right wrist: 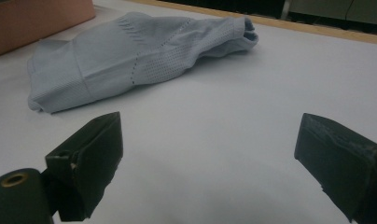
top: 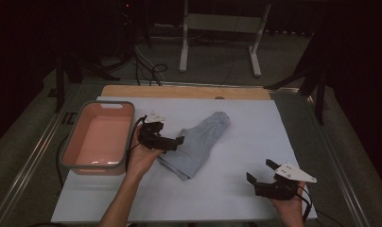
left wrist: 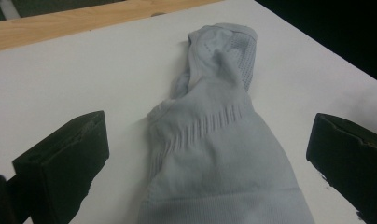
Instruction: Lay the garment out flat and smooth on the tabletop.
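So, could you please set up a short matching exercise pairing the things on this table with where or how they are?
Things:
1. pink bin
2. grey garment
3. left gripper
4. right gripper

States:
A. open, at the garment's edge
B. crumpled mid-sheet
C. open over bare sheet, apart from the garment
D. empty, at the sheet's left edge

Pairs: 1-D, 2-B, 3-A, 4-C

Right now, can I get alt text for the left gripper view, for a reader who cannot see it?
A pale grey-blue knitted sock lies flat on a white table sheet, its ribbed cuff end nearest the camera, between the two black jaws of the open left gripper. The jaws stand wide apart on either side of it, not gripping it. A light wooden table edge runs behind.
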`<state>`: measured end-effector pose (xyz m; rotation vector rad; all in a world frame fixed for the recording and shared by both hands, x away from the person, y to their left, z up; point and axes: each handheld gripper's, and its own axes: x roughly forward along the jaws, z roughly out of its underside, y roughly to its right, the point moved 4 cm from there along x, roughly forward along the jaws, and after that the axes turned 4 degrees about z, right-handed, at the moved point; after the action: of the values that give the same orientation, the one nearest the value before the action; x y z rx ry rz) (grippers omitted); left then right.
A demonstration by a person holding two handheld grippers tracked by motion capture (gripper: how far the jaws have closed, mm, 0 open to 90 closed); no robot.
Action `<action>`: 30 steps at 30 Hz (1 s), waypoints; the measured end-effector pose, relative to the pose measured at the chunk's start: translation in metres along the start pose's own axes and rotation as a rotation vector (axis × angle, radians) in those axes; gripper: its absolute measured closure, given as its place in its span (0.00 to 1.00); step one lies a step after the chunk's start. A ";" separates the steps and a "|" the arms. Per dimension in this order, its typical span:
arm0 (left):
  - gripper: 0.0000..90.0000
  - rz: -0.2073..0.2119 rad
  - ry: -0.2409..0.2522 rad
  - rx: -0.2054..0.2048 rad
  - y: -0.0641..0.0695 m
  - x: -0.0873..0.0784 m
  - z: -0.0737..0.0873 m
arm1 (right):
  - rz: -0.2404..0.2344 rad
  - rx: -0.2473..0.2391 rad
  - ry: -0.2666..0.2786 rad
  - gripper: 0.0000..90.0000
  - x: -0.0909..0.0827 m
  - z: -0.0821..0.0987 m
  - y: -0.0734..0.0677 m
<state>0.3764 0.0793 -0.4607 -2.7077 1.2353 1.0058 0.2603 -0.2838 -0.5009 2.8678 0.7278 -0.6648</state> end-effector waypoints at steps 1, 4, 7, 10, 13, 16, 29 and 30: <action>0.00 0.003 0.002 0.002 0.000 -0.001 0.001 | -0.003 -0.002 -0.001 0.08 0.000 0.000 0.000; 0.00 0.007 0.017 -0.004 -0.002 -0.006 0.006 | -0.009 0.000 -0.001 0.08 0.001 0.000 -0.001; 0.00 0.017 0.025 -0.003 -0.003 -0.011 0.012 | -0.009 0.000 0.000 0.08 0.001 0.000 -0.002; 0.00 0.014 0.020 0.012 -0.003 -0.015 0.016 | -0.012 0.001 -0.001 0.08 0.001 -0.001 -0.003; 0.00 0.023 0.014 0.010 -0.002 -0.018 0.020 | -0.017 0.002 -0.003 0.08 0.002 -0.001 -0.004; 0.00 0.015 -0.004 0.017 -0.002 -0.020 0.024 | -0.014 0.004 -0.001 0.08 0.002 -0.003 -0.006; 0.00 0.006 0.049 0.052 0.000 -0.026 0.032 | -0.024 -0.021 -0.022 0.09 0.013 -0.028 -0.017; 0.00 0.006 0.050 0.051 0.000 -0.026 0.031 | -0.027 -0.025 -0.024 0.09 0.016 -0.029 -0.019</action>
<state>0.3464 0.1049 -0.4713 -2.7081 1.2598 0.8994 0.2750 -0.2546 -0.4815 2.8276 0.7678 -0.6871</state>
